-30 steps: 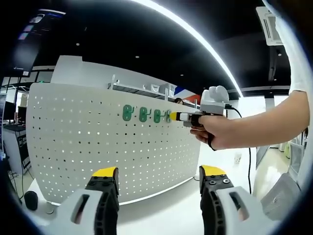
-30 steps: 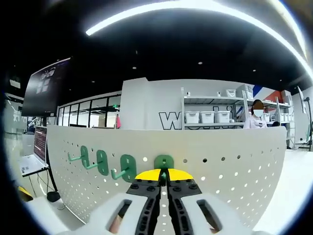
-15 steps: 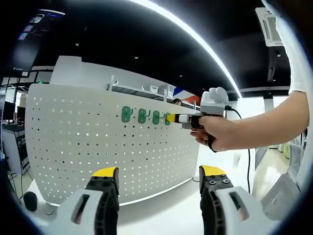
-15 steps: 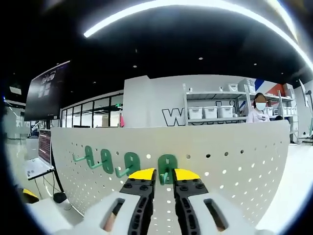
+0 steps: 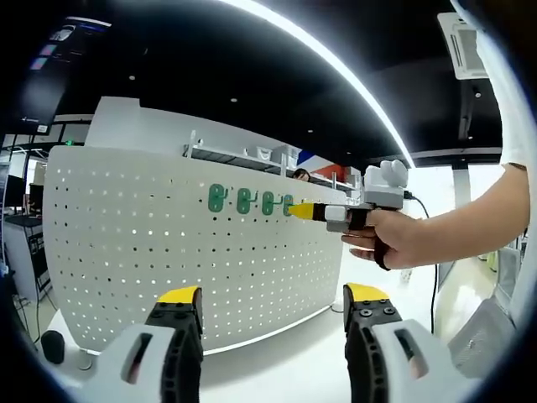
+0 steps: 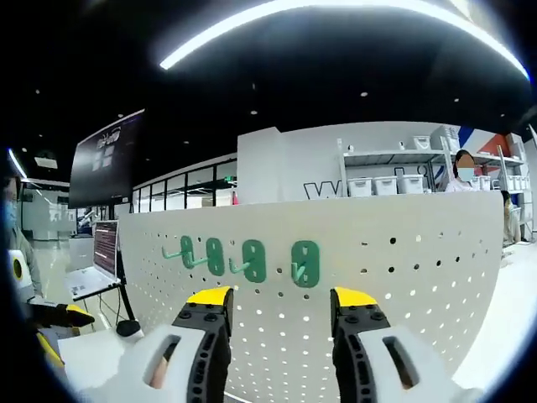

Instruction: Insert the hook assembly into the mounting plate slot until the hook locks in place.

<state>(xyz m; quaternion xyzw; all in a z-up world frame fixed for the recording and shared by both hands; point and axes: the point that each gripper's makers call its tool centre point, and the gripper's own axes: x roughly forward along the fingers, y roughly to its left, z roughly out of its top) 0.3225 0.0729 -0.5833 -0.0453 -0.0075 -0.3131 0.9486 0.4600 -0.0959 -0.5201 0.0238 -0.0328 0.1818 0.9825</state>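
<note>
A white pegboard mounting plate (image 5: 151, 243) (image 6: 403, 285) stands upright on the table. Several green hook assemblies hang in a row near its top edge; the rightmost hook (image 6: 305, 263) (image 5: 288, 204) sits flat against the board. My right gripper (image 6: 282, 298) is open, a short way back from that hook, with nothing between its yellow-tipped fingers. In the left gripper view, a hand (image 5: 394, 239) holds the right gripper (image 5: 302, 210) level, with its tips just right of the hook row. My left gripper (image 5: 273, 295) is open and empty, low in front of the board.
The board stands on a white table (image 5: 277, 353). A small black round object (image 5: 52, 342) lies at the table's left end, and a laptop (image 6: 92, 281) sits beyond the board's left side. Shelves with white bins (image 6: 394, 180) and a person (image 6: 466, 172) are behind.
My right gripper has opened, let go of the rightmost green hook and drawn back from the board. The hook stays on the plate. My left gripper has not moved.
</note>
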